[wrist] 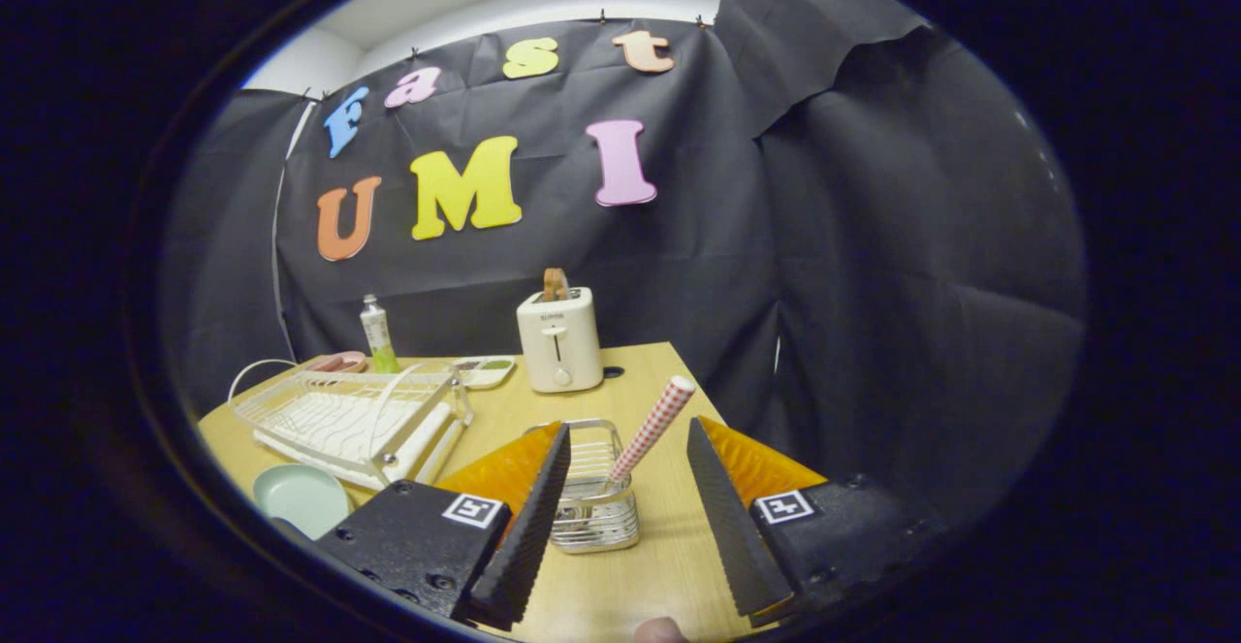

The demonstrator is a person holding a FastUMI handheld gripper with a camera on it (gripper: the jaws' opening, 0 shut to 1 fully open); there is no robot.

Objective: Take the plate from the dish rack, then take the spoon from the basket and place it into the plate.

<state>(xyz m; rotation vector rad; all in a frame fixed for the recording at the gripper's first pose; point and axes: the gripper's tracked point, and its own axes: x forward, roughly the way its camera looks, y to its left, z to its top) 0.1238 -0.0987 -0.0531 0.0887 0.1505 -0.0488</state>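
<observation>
A pale green plate (302, 498) lies flat on the wooden table (669, 546), in front of the white wire dish rack (354, 420) and left of my left finger. A small wire basket (593, 488) stands between my fingers, a little ahead of the tips. A spoon with a red-and-white checked handle (652, 429) leans out of the basket toward the right. My gripper (630, 512) is open, its fingers wide apart on either side of the basket and touching nothing.
A cream toaster (559, 337) with a slice in it stands at the back of the table. A tube (376, 335), a pink dish (338, 363) and a small tray (482, 369) sit behind the rack. The table's right edge runs just beyond my right finger.
</observation>
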